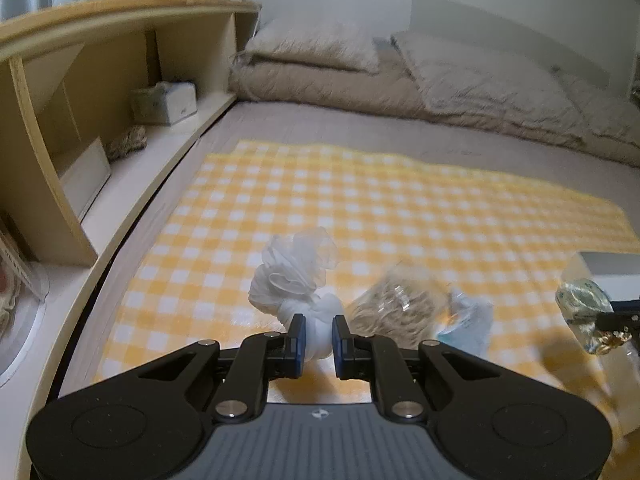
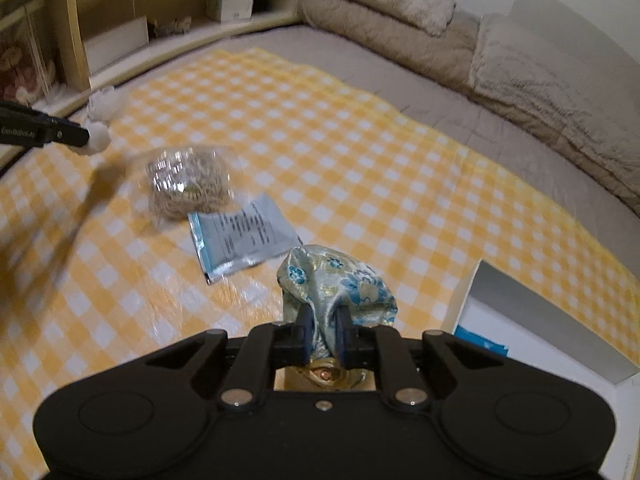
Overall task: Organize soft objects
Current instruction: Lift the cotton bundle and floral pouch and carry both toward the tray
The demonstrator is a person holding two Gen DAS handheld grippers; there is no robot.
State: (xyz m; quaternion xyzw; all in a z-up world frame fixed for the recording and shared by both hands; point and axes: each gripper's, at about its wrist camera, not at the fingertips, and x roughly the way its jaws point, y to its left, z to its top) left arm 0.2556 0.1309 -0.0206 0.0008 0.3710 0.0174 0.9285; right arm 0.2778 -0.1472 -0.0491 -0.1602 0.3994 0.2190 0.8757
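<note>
White cloth bundle [image 1: 294, 284] pinched at lower end between left gripper [image 1: 319, 330] pads, rest bunched ahead above yellow checked cloth [image 1: 400, 208]. Clear bag of tan cord [image 2: 186, 182] just right of left gripper. Foil packet [image 2: 244, 236] ahead-left of right gripper [image 2: 323, 320], which is clenched on floral brocade pouch [image 2: 340, 284]. Open white box [image 2: 540, 320] right of it.

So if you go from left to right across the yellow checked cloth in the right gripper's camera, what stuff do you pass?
White cloth bundle in the left gripper → clear bag of brown string → silver-blue packet → flowery blue pouch in the right gripper → white box.
</note>
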